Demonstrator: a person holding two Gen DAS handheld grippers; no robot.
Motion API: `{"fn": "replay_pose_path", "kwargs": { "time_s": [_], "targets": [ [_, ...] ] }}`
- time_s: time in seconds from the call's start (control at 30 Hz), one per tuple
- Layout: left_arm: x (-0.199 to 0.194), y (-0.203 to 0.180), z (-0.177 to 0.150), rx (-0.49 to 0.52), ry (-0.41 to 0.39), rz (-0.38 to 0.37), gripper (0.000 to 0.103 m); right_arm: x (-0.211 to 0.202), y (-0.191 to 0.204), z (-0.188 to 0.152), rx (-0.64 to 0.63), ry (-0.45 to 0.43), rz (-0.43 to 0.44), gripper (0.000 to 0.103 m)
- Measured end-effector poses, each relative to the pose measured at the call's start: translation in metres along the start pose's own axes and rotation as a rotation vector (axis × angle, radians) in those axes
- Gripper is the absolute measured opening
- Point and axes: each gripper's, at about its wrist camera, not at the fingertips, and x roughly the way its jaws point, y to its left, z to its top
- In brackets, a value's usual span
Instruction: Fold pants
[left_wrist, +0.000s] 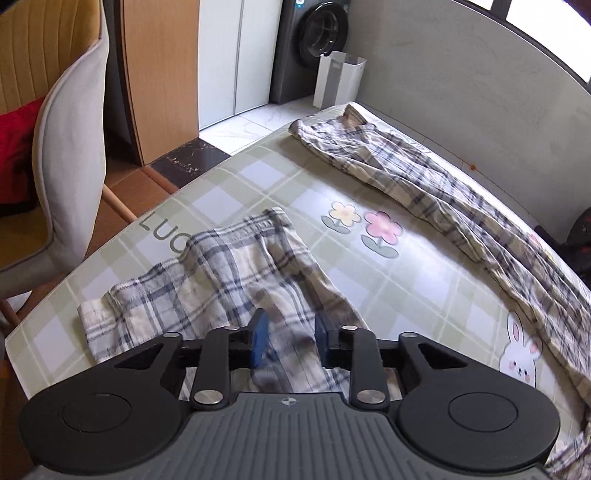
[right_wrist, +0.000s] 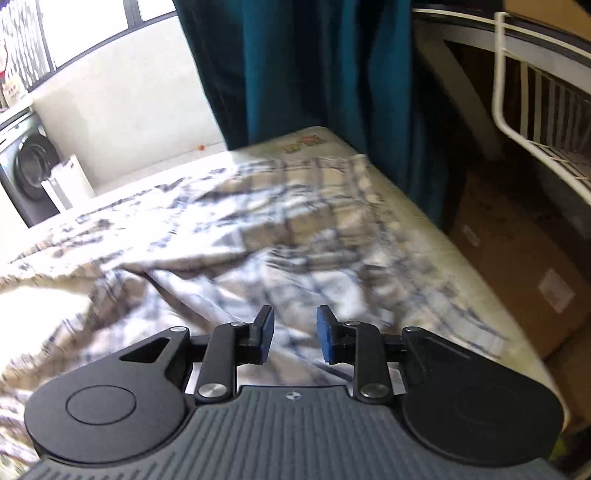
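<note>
Plaid pants (left_wrist: 229, 280) lie on a table (left_wrist: 291, 184) covered with a green checked cloth printed with flowers (left_wrist: 365, 225) and a rabbit (left_wrist: 521, 354). In the left wrist view the waistband end sits near the table's left edge, partly folded over itself, while one leg (left_wrist: 443, 195) trails along the far side toward the right, where the frame edge cuts it off. The left gripper (left_wrist: 290, 343) has a blurred strip of the plaid fabric running between its blue pads (left_wrist: 258, 343); the pads stand somewhat apart, and whether they actually pinch the cloth cannot be told. The gripper body hides the fabric's near edge.

In the right wrist view the pants (right_wrist: 258, 236) spread across the table (right_wrist: 491, 332), heavily smeared by motion blur and washed out by glare, so folds and seams are hard to read. The right gripper (right_wrist: 295, 339) hovers over the cloth with its pads parted and nothing visible between them. A teal curtain (right_wrist: 314, 66) hides the wall beyond the table; a washer (right_wrist: 29, 170) is cut off at left.
</note>
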Motion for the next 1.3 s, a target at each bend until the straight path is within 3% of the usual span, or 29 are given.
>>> {"fn": "replay_pose_path", "kwargs": {
  "time_s": [0.2, 0.43, 0.5, 0.57, 0.63, 0.8, 0.87, 0.97, 1.03, 1.07, 1.1, 1.2, 1.3],
  "targets": [
    [0.031, 0.007, 0.030, -0.040, 0.042, -0.040, 0.023, 0.026, 0.021, 0.003, -0.024, 0.032, 0.013, 0.028],
    [0.049, -0.007, 0.037, 0.001, 0.018, -0.052, 0.023, 0.040, 0.022, 0.003, -0.017, 0.065, 0.009, 0.028],
    [0.052, -0.011, 0.035, 0.040, 0.004, -0.015, 0.002, 0.041, 0.021, 0.003, -0.018, 0.068, 0.005, 0.028],
    [0.052, -0.011, 0.032, 0.046, -0.023, -0.004, 0.002, 0.043, 0.020, 0.003, -0.014, 0.074, 0.004, 0.028],
    [0.052, -0.009, 0.032, 0.044, -0.045, 0.062, 0.001, 0.044, 0.020, 0.003, -0.018, 0.078, 0.002, 0.028],
    [0.054, 0.020, 0.047, -0.030, -0.078, 0.131, 0.001, 0.044, 0.025, 0.004, -0.039, 0.077, 0.009, 0.028],
    [0.053, 0.032, 0.054, -0.089, -0.062, 0.114, 0.001, 0.044, 0.029, 0.004, -0.051, 0.074, 0.017, 0.028],
    [0.053, 0.035, 0.061, -0.125, 0.010, -0.035, 0.010, 0.044, 0.032, 0.004, -0.050, 0.072, 0.029, 0.028],
    [0.048, 0.029, 0.060, -0.112, 0.027, -0.091, 0.023, 0.045, 0.033, 0.004, -0.045, 0.075, 0.031, 0.028],
    [0.047, 0.025, 0.060, -0.108, 0.031, -0.105, 0.037, 0.046, 0.034, 0.003, -0.043, 0.077, 0.030, 0.028],
    [0.046, 0.022, 0.059, -0.109, 0.036, -0.116, 0.045, 0.047, 0.034, 0.003, -0.040, 0.078, 0.030, 0.028],
    [0.052, 0.012, 0.058, -0.117, 0.059, -0.125, 0.045, 0.046, 0.033, 0.003, -0.031, 0.081, 0.028, 0.028],
    [0.061, 0.001, 0.052, -0.087, 0.048, -0.072, 0.041, 0.044, 0.029, 0.002, -0.030, 0.077, 0.020, 0.028]
  ]
}}
